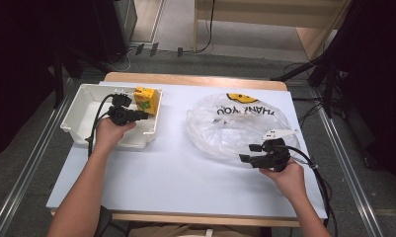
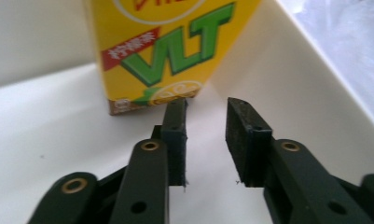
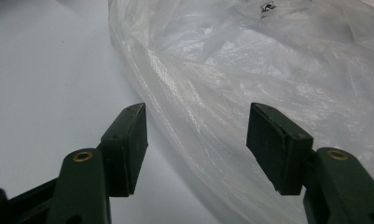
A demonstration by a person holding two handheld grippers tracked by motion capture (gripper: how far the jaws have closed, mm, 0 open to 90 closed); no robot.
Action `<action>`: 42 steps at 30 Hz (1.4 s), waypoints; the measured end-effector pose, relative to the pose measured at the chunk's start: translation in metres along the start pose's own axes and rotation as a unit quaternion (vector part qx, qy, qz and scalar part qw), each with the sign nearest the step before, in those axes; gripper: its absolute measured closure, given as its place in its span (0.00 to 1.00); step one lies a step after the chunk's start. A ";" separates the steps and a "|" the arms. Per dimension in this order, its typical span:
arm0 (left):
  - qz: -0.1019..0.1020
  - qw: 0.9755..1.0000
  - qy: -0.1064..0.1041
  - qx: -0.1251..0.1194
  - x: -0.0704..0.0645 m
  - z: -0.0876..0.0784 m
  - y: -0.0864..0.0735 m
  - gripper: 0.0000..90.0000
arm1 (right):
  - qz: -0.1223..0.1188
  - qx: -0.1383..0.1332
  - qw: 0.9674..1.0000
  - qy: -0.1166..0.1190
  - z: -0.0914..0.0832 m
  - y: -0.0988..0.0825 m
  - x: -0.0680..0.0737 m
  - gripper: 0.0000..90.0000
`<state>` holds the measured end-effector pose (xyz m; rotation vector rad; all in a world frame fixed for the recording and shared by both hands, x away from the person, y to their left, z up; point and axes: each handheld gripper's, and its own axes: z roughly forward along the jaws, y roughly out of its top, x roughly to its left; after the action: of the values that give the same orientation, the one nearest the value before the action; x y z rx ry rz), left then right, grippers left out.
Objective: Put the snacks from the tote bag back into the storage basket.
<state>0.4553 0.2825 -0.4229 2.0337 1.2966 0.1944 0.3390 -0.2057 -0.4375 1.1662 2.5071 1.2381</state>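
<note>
L hand-held gripper (image 2: 205, 116) in white tray (image 1: 82, 106) at bench's far-left corner, jaws partly apart, empty, just short of yellow juice carton (image 2: 168, 44). R hand-held gripper (image 3: 196, 140) wide, empty, at plastic bag (image 3: 250, 70) edge, bench's right side.

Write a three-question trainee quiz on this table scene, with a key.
1. True or false: the yellow drink carton stands inside the white tray.
2. Which tongs are nearest the clear plastic bag? A. left tongs B. right tongs
3. Fill in: the left tongs are ____, with nothing between the pads.

Key: 1. True: it stands upright in the tray's far right corner. 2. B: they sit open at the bag's near edge, not gripping it. 3. Open: the carton stands just beyond the tips.
</note>
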 end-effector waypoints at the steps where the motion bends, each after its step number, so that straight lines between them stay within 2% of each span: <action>1: 0.002 1.000 0.000 0.002 -0.002 -0.002 0.000 0.74 | 0.000 0.000 1.000 0.000 0.000 0.000 0.000 0.44; 4: 0.004 1.000 -0.009 0.005 -0.005 -0.005 0.001 0.67 | 0.002 -0.001 1.000 0.002 -0.001 0.000 0.000 0.44; 7: 0.001 1.000 -0.026 0.012 -0.008 -0.008 0.002 0.59 | 0.005 -0.004 1.000 0.004 -0.001 0.001 -0.001 0.44; 13: 0.009 0.999 -0.035 0.010 -0.017 -0.013 0.003 0.51 | 0.002 -0.004 1.000 0.007 0.000 0.001 0.000 0.44; 21: 0.021 0.999 -0.036 0.014 -0.027 -0.022 0.004 0.50 | 0.003 -0.008 1.000 0.009 0.000 0.001 0.000 0.44; 30: 0.034 0.998 -0.047 0.009 -0.046 -0.033 0.007 0.49 | 0.004 -0.010 1.000 0.014 -0.001 0.002 0.000 0.45; 36: 0.056 0.997 -0.057 0.007 -0.064 -0.037 0.008 0.48 | 0.007 -0.010 1.000 0.016 -0.003 0.003 0.002 0.46; 42: 0.076 0.995 -0.070 0.006 -0.078 -0.034 0.007 0.49 | 0.008 -0.011 1.000 0.020 -0.003 0.003 0.003 0.47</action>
<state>0.4066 0.2314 -0.3751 2.1173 1.0606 0.1118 0.3374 -0.2044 -0.4329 1.1696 2.5108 1.3006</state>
